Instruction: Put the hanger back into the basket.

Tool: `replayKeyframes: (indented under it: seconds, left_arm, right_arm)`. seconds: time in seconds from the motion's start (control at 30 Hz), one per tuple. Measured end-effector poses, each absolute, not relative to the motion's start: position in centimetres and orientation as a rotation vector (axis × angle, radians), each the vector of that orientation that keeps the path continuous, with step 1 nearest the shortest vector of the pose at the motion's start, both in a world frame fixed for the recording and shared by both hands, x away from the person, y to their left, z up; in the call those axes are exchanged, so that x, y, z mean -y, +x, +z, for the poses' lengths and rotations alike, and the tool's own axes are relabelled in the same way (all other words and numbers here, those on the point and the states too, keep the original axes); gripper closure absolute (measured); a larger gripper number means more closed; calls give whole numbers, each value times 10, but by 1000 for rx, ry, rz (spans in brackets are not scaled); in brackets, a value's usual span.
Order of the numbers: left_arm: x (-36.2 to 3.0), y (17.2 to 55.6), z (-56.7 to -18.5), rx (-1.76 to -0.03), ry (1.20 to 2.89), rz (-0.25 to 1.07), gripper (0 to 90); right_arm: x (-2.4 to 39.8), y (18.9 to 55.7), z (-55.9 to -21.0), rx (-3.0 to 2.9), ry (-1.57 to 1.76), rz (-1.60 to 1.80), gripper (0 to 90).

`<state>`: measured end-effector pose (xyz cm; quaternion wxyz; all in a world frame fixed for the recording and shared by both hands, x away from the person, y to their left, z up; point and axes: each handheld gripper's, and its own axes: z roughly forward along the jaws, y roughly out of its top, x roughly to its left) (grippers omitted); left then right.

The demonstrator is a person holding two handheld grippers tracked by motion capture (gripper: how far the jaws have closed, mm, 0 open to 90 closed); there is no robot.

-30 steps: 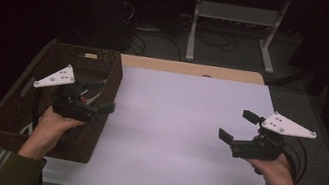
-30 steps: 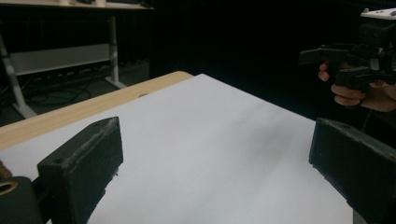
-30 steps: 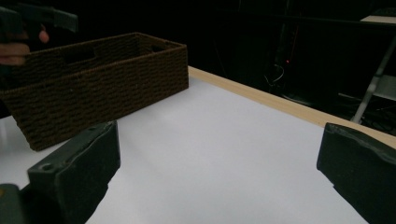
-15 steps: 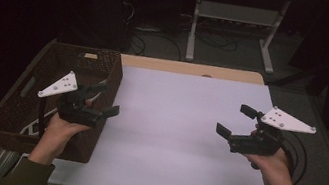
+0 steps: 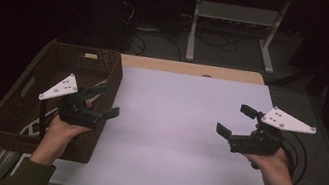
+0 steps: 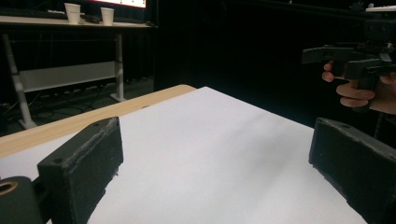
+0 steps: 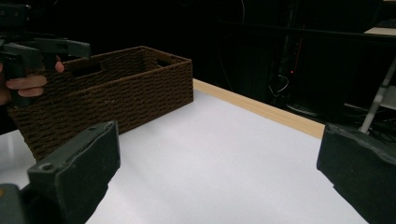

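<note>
Facing inward, left gripper [image 5: 106,99] and right gripper [image 5: 233,119] gape above table [image 5: 170,139].

The white desk [image 5: 177,125] lies bare across its middle, open from the near edge to the far wooden edge. A brown wicker basket [image 5: 105,70] stands along the left edge, its tall wall blocking passage there. The left gripper [image 5: 103,100] hangs, jaws apart, at the basket's right wall; the right gripper [image 5: 236,121], jaws apart, hangs near the right edge.
</note>
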<state>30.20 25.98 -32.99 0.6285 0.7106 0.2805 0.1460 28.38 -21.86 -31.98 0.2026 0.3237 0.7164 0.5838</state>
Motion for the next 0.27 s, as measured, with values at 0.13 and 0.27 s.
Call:
replayKeyframes:
  seconds: [0.13,0.27]
  left_arm:
    - [-260,302,-330,-641,1630,334,28]
    - [-260,302,-330,-637,1630,336,28]
  right_arm:
    - [219,284,-321,-2005,909,1628,0]
    - [218,284,-321,-2007,907,1628,0]
